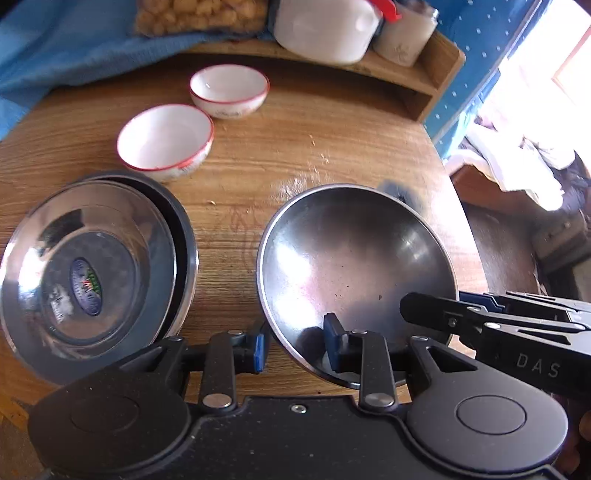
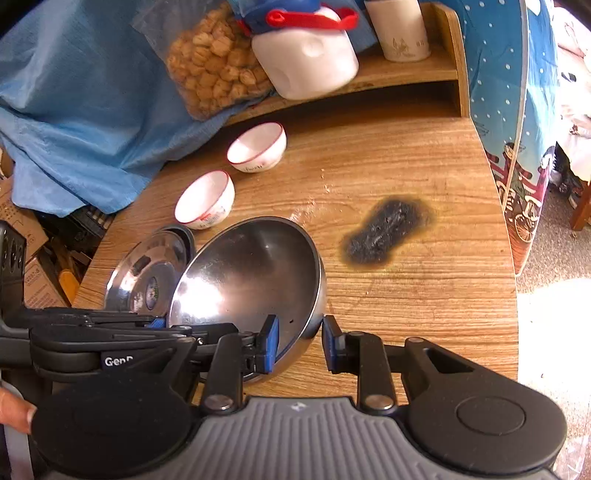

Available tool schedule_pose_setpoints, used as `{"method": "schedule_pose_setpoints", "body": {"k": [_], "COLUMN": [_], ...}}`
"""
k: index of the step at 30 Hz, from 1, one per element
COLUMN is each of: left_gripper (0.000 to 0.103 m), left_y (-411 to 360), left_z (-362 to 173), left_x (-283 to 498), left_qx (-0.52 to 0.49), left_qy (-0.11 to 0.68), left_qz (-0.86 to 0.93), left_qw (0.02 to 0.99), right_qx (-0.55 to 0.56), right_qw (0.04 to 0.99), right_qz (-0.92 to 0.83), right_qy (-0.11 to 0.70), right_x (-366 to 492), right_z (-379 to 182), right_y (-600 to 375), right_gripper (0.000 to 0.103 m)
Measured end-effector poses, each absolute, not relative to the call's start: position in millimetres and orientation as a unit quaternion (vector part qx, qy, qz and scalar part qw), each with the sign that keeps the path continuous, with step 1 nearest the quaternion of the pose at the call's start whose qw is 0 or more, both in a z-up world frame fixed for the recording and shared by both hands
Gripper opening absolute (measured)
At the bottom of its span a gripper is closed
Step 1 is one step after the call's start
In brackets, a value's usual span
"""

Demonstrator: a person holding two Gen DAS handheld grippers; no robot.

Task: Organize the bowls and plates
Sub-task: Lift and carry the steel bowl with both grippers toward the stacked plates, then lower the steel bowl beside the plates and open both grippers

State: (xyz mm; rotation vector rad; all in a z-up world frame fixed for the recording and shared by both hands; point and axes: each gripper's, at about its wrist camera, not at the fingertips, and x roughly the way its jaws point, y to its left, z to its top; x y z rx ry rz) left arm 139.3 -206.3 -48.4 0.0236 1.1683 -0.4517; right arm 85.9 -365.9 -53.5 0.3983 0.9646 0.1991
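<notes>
Table [image 2: 424, 295]: wood-grain top with a rounded edge; a low wooden shelf [image 2: 413, 74] runs along its far side.
Blue cloth [image 2: 74, 122]: draped over the far left of the table.
Burn mark [image 2: 388, 232]: black scorched patch on the wood, right of the steel bowl, apart from it.
Steel bowl [image 1: 351, 266]: the largest dish, tilted with its near rim raised, held from both sides at the near edge of the table.
Steel plate [image 1: 85, 273]: shiny, with a round sticker at its centre, lying inside a darker pan [image 1: 184, 236]; just left of the steel bowl, not touching it.
Ceramic bowls: two white ones with red rims, upright; the nearer bowl [image 1: 166, 142] sits just behind the plate, the farther bowl [image 1: 229, 90] beside it towards the shelf.
Shelf items: a white jug [image 2: 306, 62] with a red handle, a bag of snacks [image 2: 218, 70], a pale cup [image 2: 402, 33].
Left gripper [image 1: 295, 347]: blue pads straddle the bowl's near rim, one inside, one outside; seemingly gripping it, though contact at the pads is hard to make out.
Right gripper [image 2: 299, 349]: pads likewise on either side of the bowl's wall, clamped on it.
</notes>
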Motion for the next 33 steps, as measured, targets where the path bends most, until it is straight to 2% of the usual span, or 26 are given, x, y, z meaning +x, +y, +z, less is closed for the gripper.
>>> {"method": "schedule_pose_setpoints", "body": {"k": [9,12,13,18,19,21,22,23,24,25,26,27,29,30,33], "left_gripper": [0.031,0.035,0.038,0.069,0.072,0.078,0.081,0.090,0.097,0.099,0.102,0.102,0.102,0.102,0.102], "left_y": [-204.2,-202.2,-201.3,-196.7,-196.0,-193.8,-192.1,-190.0,-186.4,-182.8,-177.9,-173.1,-161.5,-155.3,-132.9], "left_z": [-58.7,-59.0,-58.4,-49.5,-46.0,-38.4,-34.0,-29.5,-23.3,-18.2,-12.7,-9.0,-3.2,-1.0,4.2], "left_x": [160.3,166.0,166.3,169.1,169.4,169.4,169.5,169.6,170.2,171.2,172.9,175.2,183.4,188.8,206.3], "left_qx": [0.022,0.019,0.020,0.024,0.027,0.031,0.029,0.026,0.020,0.016,0.010,0.003,-0.012,-0.017,-0.026], "left_qy": [0.552,0.549,0.548,0.534,0.530,0.525,0.523,0.521,0.516,0.509,0.502,0.498,0.493,0.490,0.482], "left_qz": [-0.245,-0.261,-0.266,-0.291,-0.296,-0.301,-0.304,-0.306,-0.305,-0.301,-0.294,-0.287,-0.268,-0.251,-0.205], "left_qw": [0.797,0.794,0.793,0.794,0.794,0.796,0.795,0.796,0.800,0.806,0.813,0.818,0.828,0.834,0.851], "right_qx": [0.195,0.197,0.198,0.200,0.200,0.199,0.199,0.197,0.195,0.192,0.189,0.185,0.165,0.146,0.108], "right_qw": [0.847,0.846,0.846,0.846,0.847,0.849,0.852,0.855,0.859,0.863,0.866,0.871,0.885,0.892,0.907], "right_qz": [0.081,0.077,0.074,0.057,0.051,0.038,0.031,0.023,0.017,0.013,0.010,0.004,-0.014,-0.026,-0.037], "right_qy": [0.487,0.490,0.490,0.491,0.490,0.487,0.484,0.479,0.474,0.468,0.462,0.455,0.435,0.426,0.406], "right_x": [99.6,102.0,103.0,108.4,108.6,108.0,107.7,107.0,107.1,107.5,109.0,110.4,113.4,115.5,125.4], "right_z": [-66.0,-67.6,-67.3,-63.0,-61.7,-57.9,-55.6,-52.1,-48.4,-44.2,-40.9,-37.6,-32.6,-30.2,-25.9], "right_y": [-363.6,-364.1,-364.6,-369.1,-370.4,-373.4,-375.4,-376.2,-377.2,-377.6,-377.2,-376.0,-370.9,-366.5,-355.6], "right_gripper": [0.028,0.028,0.028,0.035,0.036,0.042,0.050,0.058,0.060,0.066,0.076,0.082,0.100,0.103,0.103]}}
